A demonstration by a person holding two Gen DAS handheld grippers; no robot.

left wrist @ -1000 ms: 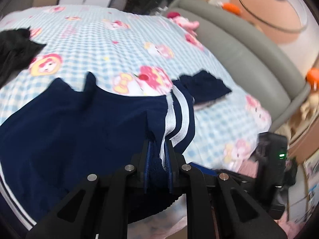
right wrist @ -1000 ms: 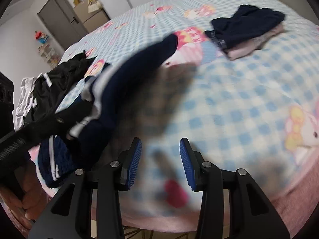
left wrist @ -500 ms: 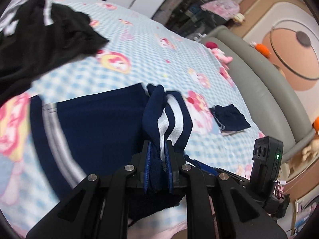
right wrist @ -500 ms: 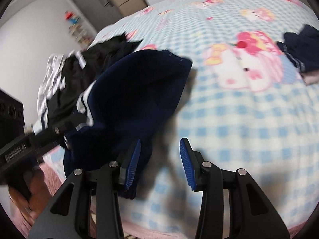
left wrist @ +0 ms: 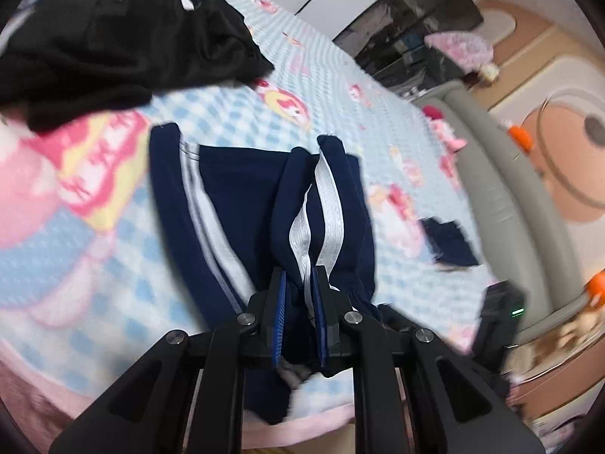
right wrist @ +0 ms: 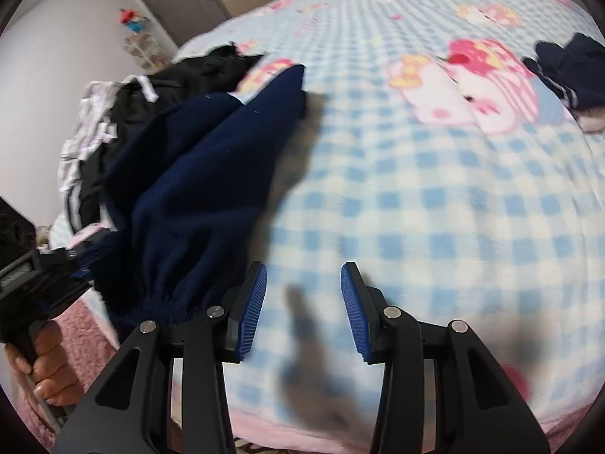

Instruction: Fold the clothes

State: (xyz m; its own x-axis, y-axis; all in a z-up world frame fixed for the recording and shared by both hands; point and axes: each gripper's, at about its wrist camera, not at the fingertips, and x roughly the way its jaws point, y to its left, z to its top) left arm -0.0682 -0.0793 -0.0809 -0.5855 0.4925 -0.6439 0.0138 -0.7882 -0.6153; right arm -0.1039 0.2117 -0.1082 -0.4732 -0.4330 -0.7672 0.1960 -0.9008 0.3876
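Note:
Navy shorts (left wrist: 242, 204) with white side stripes lie on the blue checked bedspread (left wrist: 94, 234). My left gripper (left wrist: 298, 295) is shut on their bunched waistband end, lifting that part off the bed. In the right wrist view the same navy shorts (right wrist: 204, 174) drape from the left gripper (right wrist: 56, 276), which a hand (right wrist: 49, 363) holds at the left edge. My right gripper (right wrist: 303, 287) hovers open over bare bedspread (right wrist: 435, 208) just right of the shorts, with nothing between its blue pads.
A heap of black and white clothes (left wrist: 113, 38) lies at the far left of the bed. A small folded navy garment (left wrist: 450, 242) sits to the right, near the grey padded headboard (left wrist: 503, 196). The pink bed edge (right wrist: 302, 427) runs along the front.
The left gripper has swung left with the shorts, which now lie folded narrower along their length. The right gripper has shifted left and stays open over the bedspread.

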